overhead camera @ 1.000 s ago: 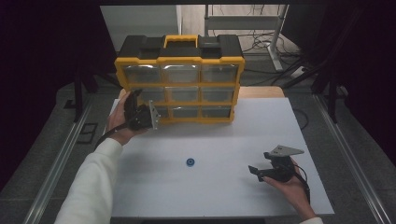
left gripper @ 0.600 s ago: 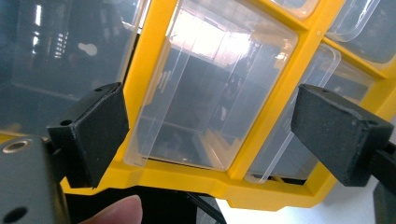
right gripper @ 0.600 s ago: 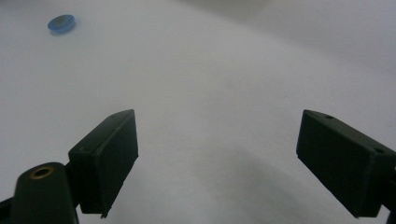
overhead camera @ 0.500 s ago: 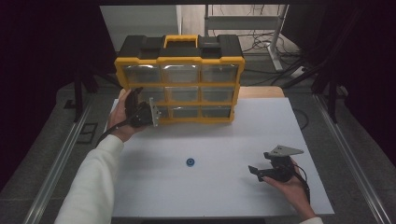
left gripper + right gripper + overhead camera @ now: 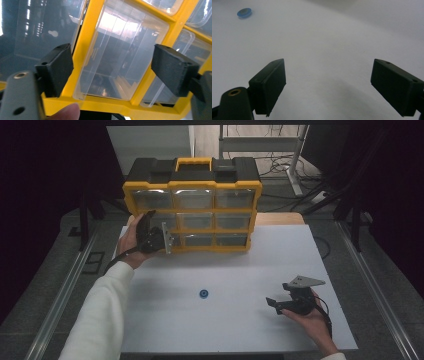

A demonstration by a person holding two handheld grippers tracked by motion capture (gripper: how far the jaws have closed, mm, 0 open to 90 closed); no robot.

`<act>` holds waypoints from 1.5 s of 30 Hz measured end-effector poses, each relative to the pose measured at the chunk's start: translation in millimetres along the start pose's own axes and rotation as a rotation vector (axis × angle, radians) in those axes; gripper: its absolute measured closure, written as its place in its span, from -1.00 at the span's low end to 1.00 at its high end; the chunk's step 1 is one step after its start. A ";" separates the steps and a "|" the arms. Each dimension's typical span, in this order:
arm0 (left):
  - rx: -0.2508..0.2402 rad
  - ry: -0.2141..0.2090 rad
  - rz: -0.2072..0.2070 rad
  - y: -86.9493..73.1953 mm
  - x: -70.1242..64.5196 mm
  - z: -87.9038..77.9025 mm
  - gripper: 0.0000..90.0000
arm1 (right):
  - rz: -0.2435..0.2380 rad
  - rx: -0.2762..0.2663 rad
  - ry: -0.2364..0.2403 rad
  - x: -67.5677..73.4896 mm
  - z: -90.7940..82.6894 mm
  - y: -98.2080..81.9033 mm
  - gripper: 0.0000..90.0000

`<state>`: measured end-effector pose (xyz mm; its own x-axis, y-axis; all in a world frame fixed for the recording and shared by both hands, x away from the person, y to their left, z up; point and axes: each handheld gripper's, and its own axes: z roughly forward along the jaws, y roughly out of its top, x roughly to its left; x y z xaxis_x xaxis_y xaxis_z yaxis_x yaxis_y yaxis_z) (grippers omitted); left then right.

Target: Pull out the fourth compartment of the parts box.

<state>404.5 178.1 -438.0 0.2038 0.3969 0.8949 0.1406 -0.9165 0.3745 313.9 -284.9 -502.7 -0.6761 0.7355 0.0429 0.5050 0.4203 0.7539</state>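
A yellow and black organizer (image 5: 192, 205) with clear plastic drawers stands at the table's far side. My left gripper (image 5: 167, 238) is at its lower left corner. In the left gripper view a clear drawer (image 5: 120, 55) lies between the jaws of my left gripper (image 5: 112, 72). The jaws have just been closing, and the pads stand apart over the yellow frame bars. A small blue disc (image 5: 203, 293) lies on the white table (image 5: 300, 250). My right gripper (image 5: 272, 302) rests open near the front right, and my right gripper (image 5: 329, 85) has the blue disc (image 5: 244, 13) far off to its upper left.
The organizer has a yellow carry handle (image 5: 192, 163) on top and black lid latches. Metal rails (image 5: 65, 285) run along both sides of the table. Cables and a table leg lie on the floor behind.
My left gripper has edged up and right, closer against the organizer's lower left drawer. The right gripper and the blue disc have stayed put.
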 end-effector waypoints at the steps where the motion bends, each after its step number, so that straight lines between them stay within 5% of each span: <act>1: -0.002 0.010 0.014 -0.6 0.2 0.5 -0.50 | 0.001 0.000 0.000 -0.1 -0.1 0.0 -0.71; 25: -0.019 0.014 0.046 -2.1 1.6 2.9 0.01 | 0.001 -0.001 0.003 -0.5 -0.1 0.1 -0.71; 45: -0.009 0.082 0.059 -0.7 3.2 2.0 0.56 | 0.001 -0.002 -0.004 -0.9 -0.7 0.2 -0.70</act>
<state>407.0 180.1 -435.9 0.1316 0.3373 0.9321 0.1222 -0.9387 0.3224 314.3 -285.8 -502.1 -0.6736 0.7380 0.0413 0.5047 0.4183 0.7552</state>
